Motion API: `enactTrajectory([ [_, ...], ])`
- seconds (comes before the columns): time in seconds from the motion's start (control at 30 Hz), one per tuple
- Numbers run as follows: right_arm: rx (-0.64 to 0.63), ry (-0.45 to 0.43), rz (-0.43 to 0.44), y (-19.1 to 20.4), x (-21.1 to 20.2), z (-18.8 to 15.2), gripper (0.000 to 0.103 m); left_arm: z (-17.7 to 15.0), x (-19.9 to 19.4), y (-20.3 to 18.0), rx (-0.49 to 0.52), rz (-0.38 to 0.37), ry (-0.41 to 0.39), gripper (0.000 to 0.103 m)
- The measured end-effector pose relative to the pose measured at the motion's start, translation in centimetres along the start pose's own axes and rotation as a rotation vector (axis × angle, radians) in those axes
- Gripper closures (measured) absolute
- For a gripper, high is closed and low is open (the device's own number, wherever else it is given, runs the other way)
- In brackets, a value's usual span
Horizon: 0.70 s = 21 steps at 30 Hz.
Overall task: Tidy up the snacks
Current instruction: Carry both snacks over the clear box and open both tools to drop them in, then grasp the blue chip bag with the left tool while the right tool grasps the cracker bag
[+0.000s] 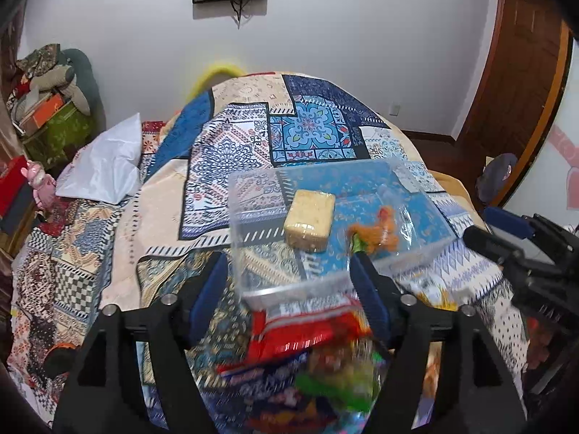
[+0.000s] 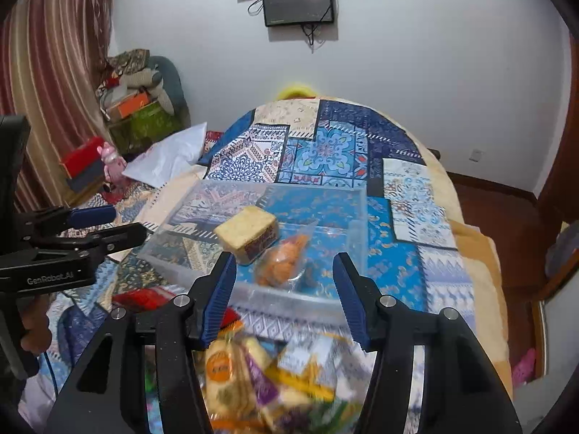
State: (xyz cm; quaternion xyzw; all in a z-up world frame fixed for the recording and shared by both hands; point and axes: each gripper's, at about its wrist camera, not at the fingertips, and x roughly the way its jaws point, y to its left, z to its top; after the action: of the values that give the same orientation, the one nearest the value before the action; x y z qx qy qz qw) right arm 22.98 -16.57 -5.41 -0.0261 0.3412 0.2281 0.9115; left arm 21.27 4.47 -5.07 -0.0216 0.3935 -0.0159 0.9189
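Blue-padded fingers of the left gripper (image 1: pixel 289 289) are standing apart with nothing clamped between them, hovering over a blurred heap of snack packets (image 1: pixel 307 361) lying on the bed's patterned quilt (image 1: pixel 231 144). The right gripper (image 2: pixel 286 289) is likewise hanging with its fingers spread and empty, above more wrapped snacks (image 2: pixel 260 372) (motion blur is hiding their labels). Just beyond both, a clear plastic bin (image 2: pixel 260 291) is sitting on the quilt, holding a pale block-shaped cracker pack (image 2: pixel 246 233) and, touching it, a clear bag of orange snacks (image 2: pixel 284 258). Farther back, a white pillow (image 1: pixel 105 162) is resting at the bed's left edge, and a dark screen (image 2: pixel 298 1) is hanging on the white wall.
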Motion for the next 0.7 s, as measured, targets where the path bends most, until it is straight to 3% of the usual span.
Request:
enactTrajectory([
  [0.33, 0.025, 0.017, -0.025, 0.1, -3.6, -3.4, 0.05, -4.7, -3.7, 0.8, 0.006, 0.016, 0.024, 0.025],
  [0.7, 0.077, 0.114, -0.045, -0.8, -3.5, -8.8, 0.049, -10.6, -1.7, 1.7, 0.009, 0.041, 0.127, 0.025],
])
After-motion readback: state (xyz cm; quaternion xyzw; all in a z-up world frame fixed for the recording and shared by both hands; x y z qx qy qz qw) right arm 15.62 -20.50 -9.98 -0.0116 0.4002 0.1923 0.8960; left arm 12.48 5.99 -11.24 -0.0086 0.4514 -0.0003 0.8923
